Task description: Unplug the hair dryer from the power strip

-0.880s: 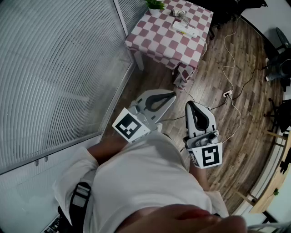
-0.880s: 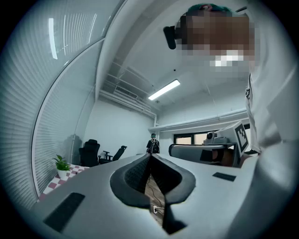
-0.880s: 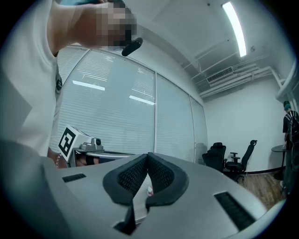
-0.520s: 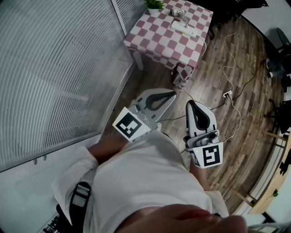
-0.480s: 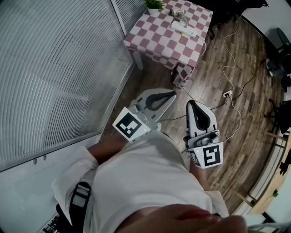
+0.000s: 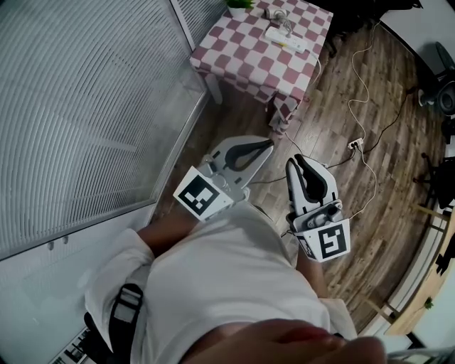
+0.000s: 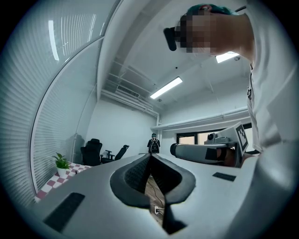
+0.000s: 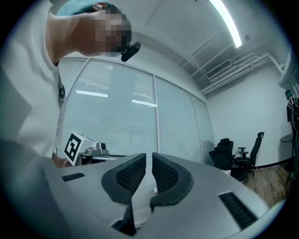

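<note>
A white power strip (image 6: 290, 42) lies on the red-and-white checked table (image 6: 249, 64) at the top of the head view. Beside it lies a small pale object (image 6: 279, 18), too small to identify as the hair dryer. Both grippers are held level in front of the person's body, well short of the table. My left gripper (image 6: 270, 144) (image 7: 150, 158) is shut with nothing between its pads. My right gripper (image 6: 293, 163) (image 8: 149, 157) is to its right, also shut and empty. Each gripper shows in the other's view: the right gripper's body (image 7: 205, 152) and the left gripper's marker cube (image 8: 74, 147).
A glass wall with blinds (image 6: 85, 106) runs along the left. A potted plant (image 6: 240, 7) stands on the table's far corner. White cable and a small floor socket (image 6: 355, 146) lie on the wooden floor to the right. Office chairs (image 7: 93, 151) and a standing person (image 7: 153, 144) are farther off.
The table sits slightly higher in the head view now. The right gripper has edged a little toward the left one. Both stay shut.
</note>
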`<state>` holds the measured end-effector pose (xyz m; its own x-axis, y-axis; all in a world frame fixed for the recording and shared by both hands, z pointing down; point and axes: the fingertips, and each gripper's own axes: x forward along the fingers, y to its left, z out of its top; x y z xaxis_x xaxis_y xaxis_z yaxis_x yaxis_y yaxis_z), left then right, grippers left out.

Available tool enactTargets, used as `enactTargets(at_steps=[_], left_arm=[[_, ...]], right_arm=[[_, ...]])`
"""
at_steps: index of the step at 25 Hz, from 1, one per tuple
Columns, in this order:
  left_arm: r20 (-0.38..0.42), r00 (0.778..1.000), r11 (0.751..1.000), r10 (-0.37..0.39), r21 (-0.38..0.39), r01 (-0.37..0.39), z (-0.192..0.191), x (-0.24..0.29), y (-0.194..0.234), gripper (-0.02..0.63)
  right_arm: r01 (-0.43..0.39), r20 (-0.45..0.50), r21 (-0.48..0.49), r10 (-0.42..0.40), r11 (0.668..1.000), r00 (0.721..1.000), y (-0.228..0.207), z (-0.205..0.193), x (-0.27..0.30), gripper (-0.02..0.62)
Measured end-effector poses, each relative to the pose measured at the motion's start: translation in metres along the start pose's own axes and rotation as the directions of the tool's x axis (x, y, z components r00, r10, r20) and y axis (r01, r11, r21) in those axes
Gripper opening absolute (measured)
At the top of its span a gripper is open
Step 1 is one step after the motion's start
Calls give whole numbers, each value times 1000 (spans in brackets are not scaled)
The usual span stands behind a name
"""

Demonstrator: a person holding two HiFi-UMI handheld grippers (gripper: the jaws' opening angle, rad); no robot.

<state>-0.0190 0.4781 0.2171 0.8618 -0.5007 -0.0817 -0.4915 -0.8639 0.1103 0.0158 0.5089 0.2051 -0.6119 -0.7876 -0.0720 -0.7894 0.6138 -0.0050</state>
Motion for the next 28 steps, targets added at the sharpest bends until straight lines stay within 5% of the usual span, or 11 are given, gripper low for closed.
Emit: enactTargets(at_steps=[14, 28], left_arm=[[-8, 1000, 1000, 0, -3, 0, -6, 18, 11, 29], [-16, 999, 999, -31, -17, 31, -3, 53, 78, 29]], right_arm=[[-37, -21, 4, 37, 999, 999, -15, -8, 15, 34], [-6, -27, -5, 6, 1000, 1000, -60, -11, 78, 34]])
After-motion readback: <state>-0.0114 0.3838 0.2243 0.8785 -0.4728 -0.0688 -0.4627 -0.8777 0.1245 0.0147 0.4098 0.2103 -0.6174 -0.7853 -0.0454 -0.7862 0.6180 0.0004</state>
